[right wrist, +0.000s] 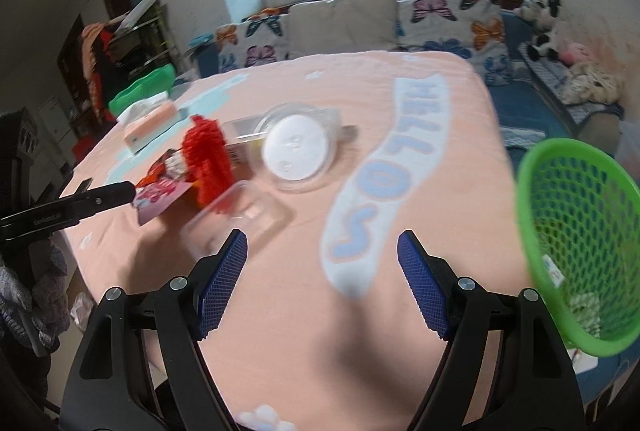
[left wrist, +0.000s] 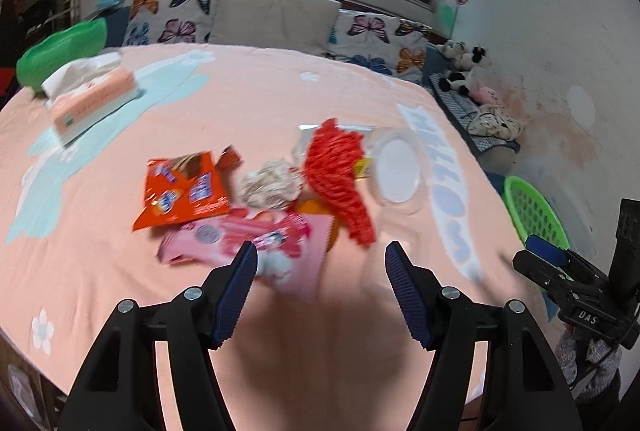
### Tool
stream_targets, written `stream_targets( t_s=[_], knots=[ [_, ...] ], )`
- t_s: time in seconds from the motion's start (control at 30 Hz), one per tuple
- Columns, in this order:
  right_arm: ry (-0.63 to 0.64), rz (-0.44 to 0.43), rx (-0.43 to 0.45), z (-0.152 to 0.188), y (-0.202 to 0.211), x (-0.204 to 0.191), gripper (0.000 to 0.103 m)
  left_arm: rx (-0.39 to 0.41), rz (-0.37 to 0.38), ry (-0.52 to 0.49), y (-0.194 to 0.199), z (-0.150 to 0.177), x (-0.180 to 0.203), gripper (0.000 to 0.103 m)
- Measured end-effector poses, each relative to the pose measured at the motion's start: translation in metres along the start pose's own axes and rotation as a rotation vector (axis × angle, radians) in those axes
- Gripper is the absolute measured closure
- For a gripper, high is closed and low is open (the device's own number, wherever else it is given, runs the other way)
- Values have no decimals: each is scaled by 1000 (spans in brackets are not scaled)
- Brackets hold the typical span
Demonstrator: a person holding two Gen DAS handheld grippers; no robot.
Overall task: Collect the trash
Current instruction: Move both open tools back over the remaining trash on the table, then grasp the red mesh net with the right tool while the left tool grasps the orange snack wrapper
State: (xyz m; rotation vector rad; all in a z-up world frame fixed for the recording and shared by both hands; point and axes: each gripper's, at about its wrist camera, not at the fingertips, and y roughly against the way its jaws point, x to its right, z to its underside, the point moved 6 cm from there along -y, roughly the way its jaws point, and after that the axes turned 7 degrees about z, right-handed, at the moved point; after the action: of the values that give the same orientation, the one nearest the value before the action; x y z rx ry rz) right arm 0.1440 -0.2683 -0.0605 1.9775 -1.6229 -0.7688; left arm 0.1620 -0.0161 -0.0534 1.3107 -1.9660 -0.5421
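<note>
A heap of trash lies mid-table: an orange snack wrapper (left wrist: 184,191), a pink wrapper (left wrist: 248,239), crumpled paper (left wrist: 270,183), a red net (left wrist: 340,183) and a clear round lid (left wrist: 398,171) with a white disc. My left gripper (left wrist: 320,259) is open just short of the pink wrapper, with nothing between its fingers. My right gripper (right wrist: 322,243) is open too, and a clear plastic tray (right wrist: 240,215) lies just beyond its left finger. The green mesh basket (right wrist: 576,231) stands to its right, past the table edge, with a few scraps inside.
A pink tissue box (left wrist: 92,99) and a green bowl (left wrist: 60,51) sit at the far left of the peach tablecloth (left wrist: 280,91). Butterfly cushions (left wrist: 172,15) line a bench behind the table. Plush toys (left wrist: 464,67) lie at the right wall.
</note>
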Motion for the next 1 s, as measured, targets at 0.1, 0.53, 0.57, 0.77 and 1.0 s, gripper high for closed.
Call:
stream_targets(
  t_s=[0.1, 0.53, 0.57, 0.77, 1.0],
  knots=[
    [22, -19, -7, -1, -6, -13, 25, -5, -9, 26, 0, 4, -12, 39],
    [89, -78, -22, -18, -27, -50, 25, -16, -42, 145, -1, 12, -56, 39],
    [94, -83, -23, -20, -29, -52, 25, -13, -46, 149, -1, 11, -60, 39],
    [106, -135, -31, -36, -46, -73, 26, 16, -81, 176, 6, -1, -86, 39],
    [151, -172, -36, -52, -69, -107, 30, 32, -134, 181, 7, -22, -122, 39]
  ],
)
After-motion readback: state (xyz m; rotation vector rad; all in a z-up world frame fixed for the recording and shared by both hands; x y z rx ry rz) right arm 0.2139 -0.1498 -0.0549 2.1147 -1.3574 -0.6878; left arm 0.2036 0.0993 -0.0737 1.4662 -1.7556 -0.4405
